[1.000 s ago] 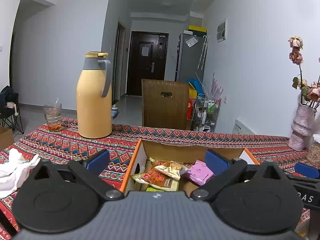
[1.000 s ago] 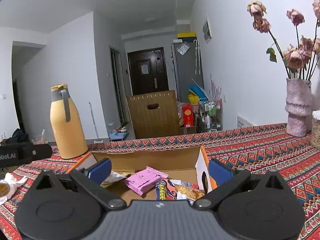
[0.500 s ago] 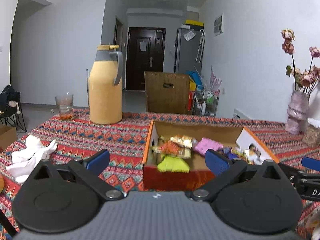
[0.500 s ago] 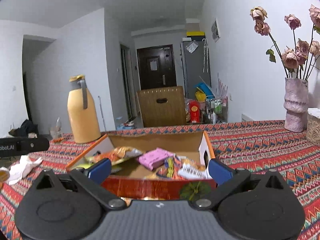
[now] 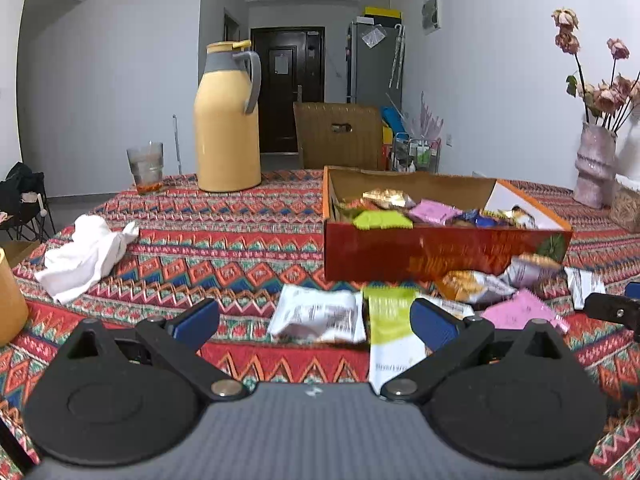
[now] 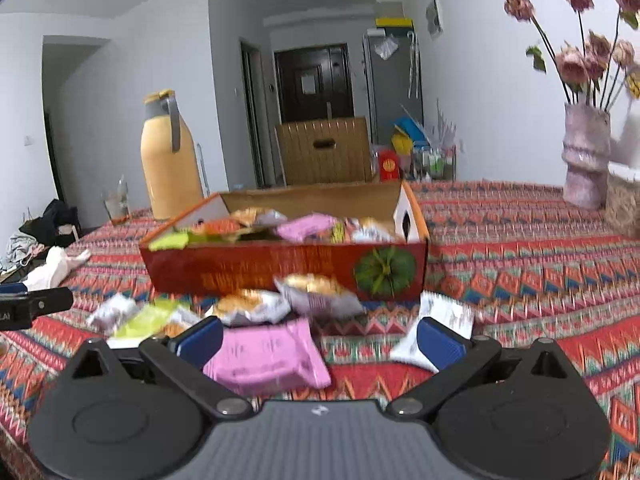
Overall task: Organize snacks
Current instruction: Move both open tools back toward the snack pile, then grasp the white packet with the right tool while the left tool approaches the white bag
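Note:
An open red cardboard box [image 5: 440, 252] [image 6: 288, 268] holds several snack packets. More packets lie loose on the patterned tablecloth in front of it: a white one [image 5: 320, 316], a green one [image 5: 390, 320], an orange one [image 5: 472, 286], a pink one [image 5: 520, 312] [image 6: 268, 354] and a purple-grey one [image 6: 320, 292]. My left gripper [image 5: 316, 322] is open and empty, just above the white and green packets. My right gripper [image 6: 320, 338] is open and empty, over the pink packet.
A yellow thermos jug [image 5: 228, 120] and a glass [image 5: 146, 166] stand at the back left. A crumpled white cloth [image 5: 86, 252] lies left. A pink vase of dried roses [image 5: 594, 164] and a woven basket [image 6: 624, 200] stand right. A wooden chair [image 5: 340, 136] is behind the table.
Both grippers have pulled back from over the box toward the near table edge. The box front and the loose packets before it have come into view.

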